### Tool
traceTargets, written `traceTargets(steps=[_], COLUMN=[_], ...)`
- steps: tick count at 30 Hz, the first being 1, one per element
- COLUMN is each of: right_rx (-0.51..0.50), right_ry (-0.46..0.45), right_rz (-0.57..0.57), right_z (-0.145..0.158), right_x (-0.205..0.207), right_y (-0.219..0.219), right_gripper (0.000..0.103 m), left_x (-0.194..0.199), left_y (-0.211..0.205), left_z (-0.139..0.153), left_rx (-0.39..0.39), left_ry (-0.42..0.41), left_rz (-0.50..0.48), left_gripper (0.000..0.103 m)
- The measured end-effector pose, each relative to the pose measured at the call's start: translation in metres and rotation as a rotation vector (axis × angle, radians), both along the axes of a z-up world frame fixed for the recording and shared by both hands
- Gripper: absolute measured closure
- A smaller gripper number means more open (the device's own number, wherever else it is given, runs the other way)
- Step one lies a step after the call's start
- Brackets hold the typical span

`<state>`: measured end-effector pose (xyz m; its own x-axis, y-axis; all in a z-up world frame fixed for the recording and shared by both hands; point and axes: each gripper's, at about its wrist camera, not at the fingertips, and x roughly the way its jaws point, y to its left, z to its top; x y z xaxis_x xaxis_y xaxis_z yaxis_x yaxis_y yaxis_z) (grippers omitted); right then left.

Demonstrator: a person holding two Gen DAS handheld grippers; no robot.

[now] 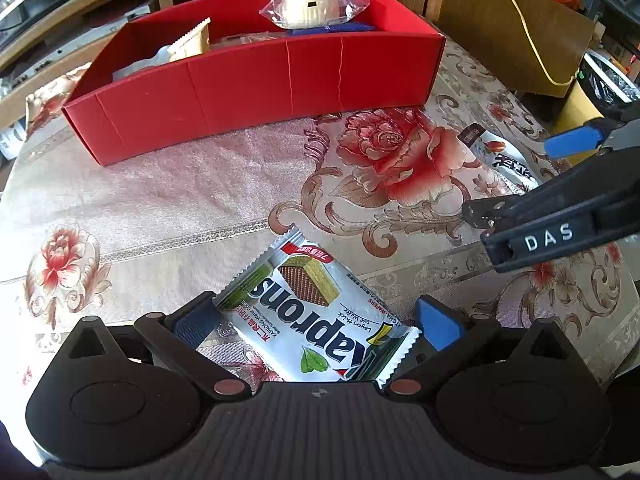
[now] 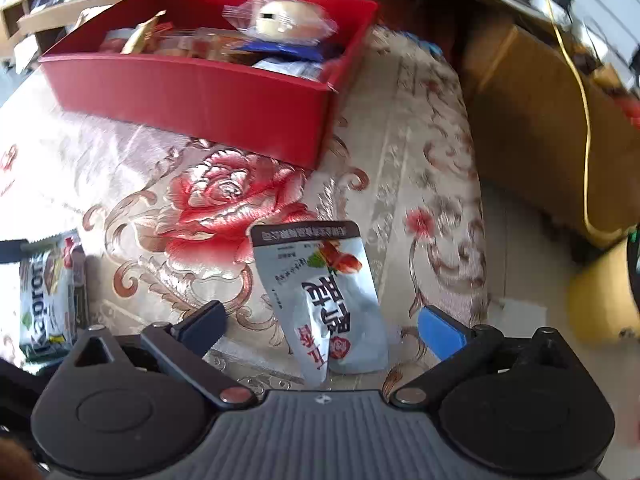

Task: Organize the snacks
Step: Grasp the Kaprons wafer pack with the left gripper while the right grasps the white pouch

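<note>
Both hand-held grippers point down at a table covered with a floral cloth (image 1: 168, 200). On the left gripper (image 1: 320, 322) the jaws stand wide apart with a Kaprons wafer packet (image 1: 316, 320) lying flat on the cloth between them; its left edge sits right at the dark left pad, though whether the pad touches it is hard to say, and the blue right pad stands just clear of the packet. On the right gripper (image 2: 324, 326) the jaws are spread as wide, and a silver nut pouch (image 2: 324, 296) with red print lies on the cloth between them, touching neither pad. From the right wrist view the wafer packet shows at the far left edge, well apart from the pouch. Behind both snacks stands a red box (image 1: 256, 92), open at the top and already holding several snacks, among them a round pale pastry in clear wrap (image 1: 312, 8) resting on top. A yellow cable (image 1: 528, 32) hangs over brown cardboard boxes beyond the table's right side.
</note>
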<state>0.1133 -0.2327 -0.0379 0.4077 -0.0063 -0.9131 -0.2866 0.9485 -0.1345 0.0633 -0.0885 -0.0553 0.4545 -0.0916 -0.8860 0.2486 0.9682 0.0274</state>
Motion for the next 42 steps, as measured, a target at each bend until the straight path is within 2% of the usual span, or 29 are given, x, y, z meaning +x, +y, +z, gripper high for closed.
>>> traceTargets(steps=[10, 13, 15, 21, 24, 28, 32, 42], right_rx=[0.008, 0.019, 0.033, 0.017, 0.002, -0.004, -0.006, -0.031], right_ry=[-0.019, -0.019, -0.015, -0.039, -0.05, -0.054, -0.064, -0.102], right_rz=[0.067, 0.088, 0.102, 0.168, 0.192, 0.208, 0.221, 0.239], right_z=[0.005, 0.008, 0.009, 0.011, 0.012, 0.014, 0.016, 0.023], right_x=[-0.006, -0.008, -0.01, -0.018, -0.022, -0.026, -0.03, -0.037], right_y=[0.004, 0.006, 0.007, 0.017, 0.021, 0.022, 0.025, 0.034], right_gripper=[0.021, 0.03, 0.04, 0.057, 0.066, 0.069, 0.072, 0.08], left_x=[0.001, 0.0, 0.0, 0.002, 0.007, 0.008, 0.007, 0.004], left_y=[0.0, 0.0, 0.0, -0.001, 0.0, 0.002, 0.004, 0.005], left_z=[0.0, 0.0, 0.0, -0.001, 0.0, 0.002, 0.007, 0.009], left_rx=[0.0, -0.001, -0.003, -0.01, -0.015, -0.01, -0.009, -0.008], left_ry=[0.0, -0.002, -0.007, -0.038, -0.018, -0.018, -0.03, -0.025], left_rz=[0.0, 0.001, 0.005, 0.022, 0.021, 0.012, -0.001, -0.018], left_gripper=[0.0, 0.0, 0.0, 0.0, 0.0, 0.006, 0.023, 0.028])
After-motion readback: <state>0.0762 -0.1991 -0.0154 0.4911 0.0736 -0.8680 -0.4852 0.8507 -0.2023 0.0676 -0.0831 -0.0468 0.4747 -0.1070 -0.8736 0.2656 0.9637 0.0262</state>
